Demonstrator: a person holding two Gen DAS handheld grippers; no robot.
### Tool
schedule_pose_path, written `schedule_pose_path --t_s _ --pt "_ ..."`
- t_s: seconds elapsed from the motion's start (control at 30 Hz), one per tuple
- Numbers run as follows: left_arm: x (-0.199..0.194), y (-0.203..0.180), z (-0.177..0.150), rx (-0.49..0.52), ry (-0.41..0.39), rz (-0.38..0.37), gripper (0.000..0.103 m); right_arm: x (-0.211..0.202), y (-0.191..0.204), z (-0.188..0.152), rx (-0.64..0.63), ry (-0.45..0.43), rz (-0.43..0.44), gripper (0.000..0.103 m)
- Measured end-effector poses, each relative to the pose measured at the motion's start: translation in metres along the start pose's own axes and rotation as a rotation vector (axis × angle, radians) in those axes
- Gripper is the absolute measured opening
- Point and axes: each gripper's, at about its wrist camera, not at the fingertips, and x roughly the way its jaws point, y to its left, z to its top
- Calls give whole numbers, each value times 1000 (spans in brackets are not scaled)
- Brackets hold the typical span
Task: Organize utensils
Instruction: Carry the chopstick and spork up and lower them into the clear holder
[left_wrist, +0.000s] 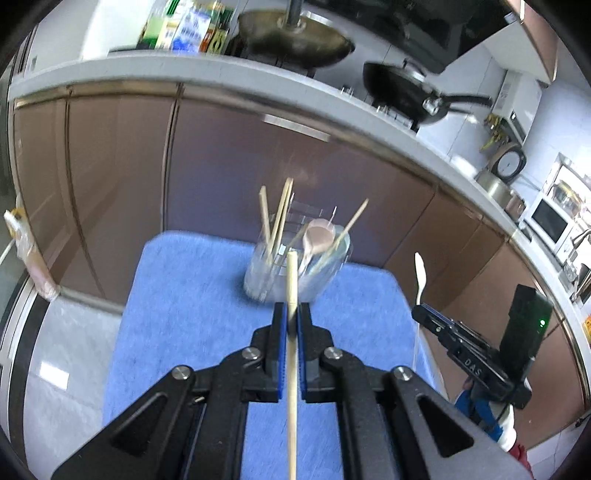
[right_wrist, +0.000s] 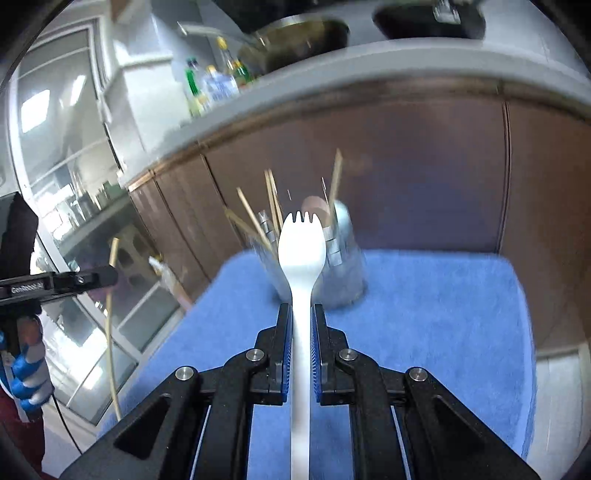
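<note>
In the left wrist view, the left gripper (left_wrist: 291, 314) is clenched on a single wooden chopstick (left_wrist: 292, 350), which runs straight along the gap between the blue pads (left_wrist: 283, 332) from 6 o'clock up to its tip just short of the centre. Directly past that tip, toward 12 o'clock, a clear holder (left_wrist: 295, 269) stands on a blue mat (left_wrist: 184, 314). It holds several more chopsticks (left_wrist: 275, 218) leaning at different angles and a pinkish spoon (left_wrist: 318, 237) with its bowl upward. At about 3 o'clock in this view the right gripper (left_wrist: 421, 308) appears from the side, with the white utensil rising from its tip.

In the right wrist view, the right gripper (right_wrist: 302, 317) is closed on the handle of a white spork (right_wrist: 302, 258), its tines pointing toward 12 o'clock and overlapping the holder (right_wrist: 343, 266) behind it, which is blurred here. The chopsticks (right_wrist: 271, 203) fan out of the holder's top. The mat (right_wrist: 443, 314) spreads below and toward 3 o'clock. At 9 o'clock the left gripper (right_wrist: 107, 275) shows side-on, the chopstick (right_wrist: 109, 332) held near vertical and off the mat's edge.

Brown cabinet doors (left_wrist: 221, 166) fill the background under a pale countertop (left_wrist: 147, 70), with a black pan (left_wrist: 402, 92) on the stove toward 1 o'clock in the left wrist view.
</note>
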Motion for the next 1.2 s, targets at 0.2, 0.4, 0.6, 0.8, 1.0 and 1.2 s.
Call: schedule_pose_path --t_s 0.2,0.4,0.6,0.8,1.0,1.2 --pt "3 -19 47 27 -151 -37 5 -4 26 53 -61 -200 10 9" --pt "25 -34 91 53 -292 -40 5 15 34 107 -87 -388 20 9" --pt "69 -38 119 76 -387 -7 5 65 29 131 -93 -455 9 10" --pt "110 -27 122 63 -439 38 5 104 13 128 -81 -485 -18 10" --pt "144 -18 109 69 -471 91 5 126 5 112 -90 -506 -67 10" --pt "160 -13 92 105 -480 126 5 135 7 87 -129 -503 -118 10"
